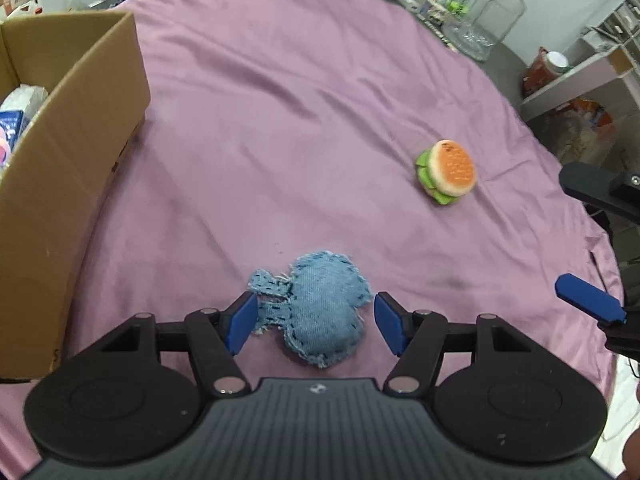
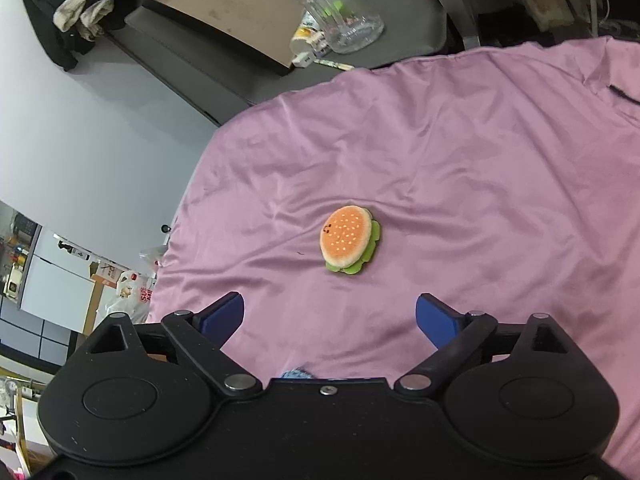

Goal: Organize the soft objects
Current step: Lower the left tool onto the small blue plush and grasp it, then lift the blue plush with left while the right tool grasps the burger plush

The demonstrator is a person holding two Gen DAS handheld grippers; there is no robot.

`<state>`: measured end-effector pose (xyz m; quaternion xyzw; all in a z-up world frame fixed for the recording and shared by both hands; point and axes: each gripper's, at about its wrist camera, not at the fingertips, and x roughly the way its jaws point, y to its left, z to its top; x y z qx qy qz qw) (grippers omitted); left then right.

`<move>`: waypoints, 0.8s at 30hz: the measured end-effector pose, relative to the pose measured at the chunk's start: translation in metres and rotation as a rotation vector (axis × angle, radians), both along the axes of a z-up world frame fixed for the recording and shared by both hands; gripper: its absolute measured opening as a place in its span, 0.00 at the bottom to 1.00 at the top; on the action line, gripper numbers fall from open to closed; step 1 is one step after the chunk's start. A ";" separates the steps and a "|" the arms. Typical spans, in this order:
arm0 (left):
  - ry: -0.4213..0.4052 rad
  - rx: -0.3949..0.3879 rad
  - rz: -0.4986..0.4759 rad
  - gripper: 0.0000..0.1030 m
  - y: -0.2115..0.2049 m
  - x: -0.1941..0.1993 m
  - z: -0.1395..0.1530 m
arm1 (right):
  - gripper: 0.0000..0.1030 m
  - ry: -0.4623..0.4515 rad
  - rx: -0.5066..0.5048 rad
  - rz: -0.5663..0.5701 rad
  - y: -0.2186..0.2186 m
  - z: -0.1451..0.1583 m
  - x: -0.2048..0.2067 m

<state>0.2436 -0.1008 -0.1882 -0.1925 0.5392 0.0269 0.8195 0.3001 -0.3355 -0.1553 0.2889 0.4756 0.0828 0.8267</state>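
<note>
Only denim toy's (image 2: 297, 373) edge clears right tool (image 2: 330, 322).

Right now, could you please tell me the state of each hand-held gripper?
Left hand-held gripper: open, pads either side of the denim toy, not pressing it.
Right hand-held gripper: open, empty.

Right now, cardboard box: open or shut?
Open. The cardboard box has no lid over its top, and packaged items show inside.

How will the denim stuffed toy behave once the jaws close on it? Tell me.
The denim toy looks padded and stitched, so it will probably squash rather than resist. Its frayed flap may droop when lifted. It looks light, and on the smooth purple cloth it could slide if nudged.
</note>
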 end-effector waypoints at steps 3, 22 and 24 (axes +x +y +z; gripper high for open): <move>-0.004 0.010 0.018 0.58 0.001 0.003 -0.006 | 0.91 0.016 -0.006 0.003 0.002 -0.009 0.007; -0.074 -0.009 0.112 0.23 0.032 0.045 0.001 | 0.90 0.013 -0.124 0.074 0.032 -0.052 0.062; -0.073 -0.008 0.119 0.23 0.034 0.048 0.001 | 0.90 0.015 -0.139 0.080 0.035 -0.056 0.063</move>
